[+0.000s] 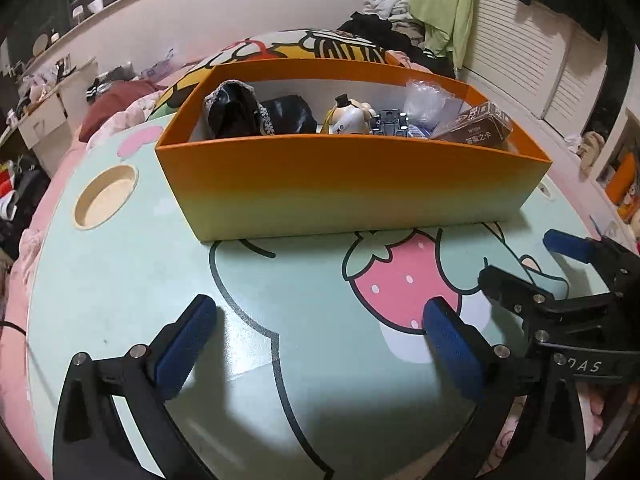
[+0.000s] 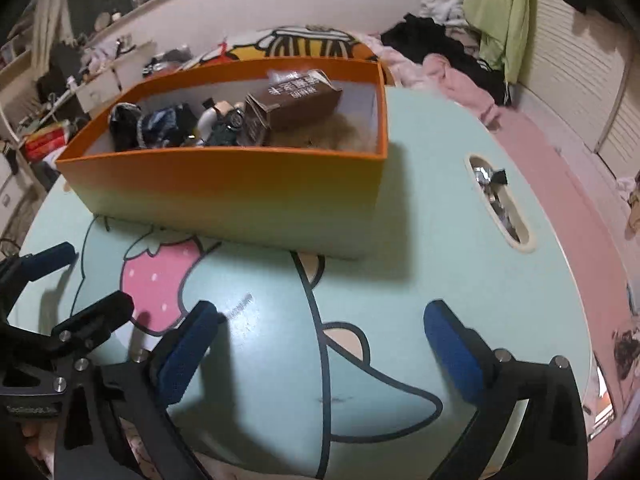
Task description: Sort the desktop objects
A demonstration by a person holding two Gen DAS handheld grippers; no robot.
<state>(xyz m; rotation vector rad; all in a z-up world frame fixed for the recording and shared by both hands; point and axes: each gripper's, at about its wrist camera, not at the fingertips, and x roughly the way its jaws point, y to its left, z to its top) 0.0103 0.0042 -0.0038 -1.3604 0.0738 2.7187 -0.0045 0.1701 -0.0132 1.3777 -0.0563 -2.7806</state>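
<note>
An orange box stands on the mint cartoon tabletop; it also shows in the right wrist view. Inside it lie a black pouch, a small white figurine, a clear plastic bag and a brown carton, which also shows in the right wrist view. My left gripper is open and empty above the table, in front of the box. My right gripper is open and empty beside it, and also shows in the left wrist view.
The table has a round cup recess at left and an oval slot holding shiny wrappers at right. Around the table lie a pink blanket, piled clothes and a cluttered desk.
</note>
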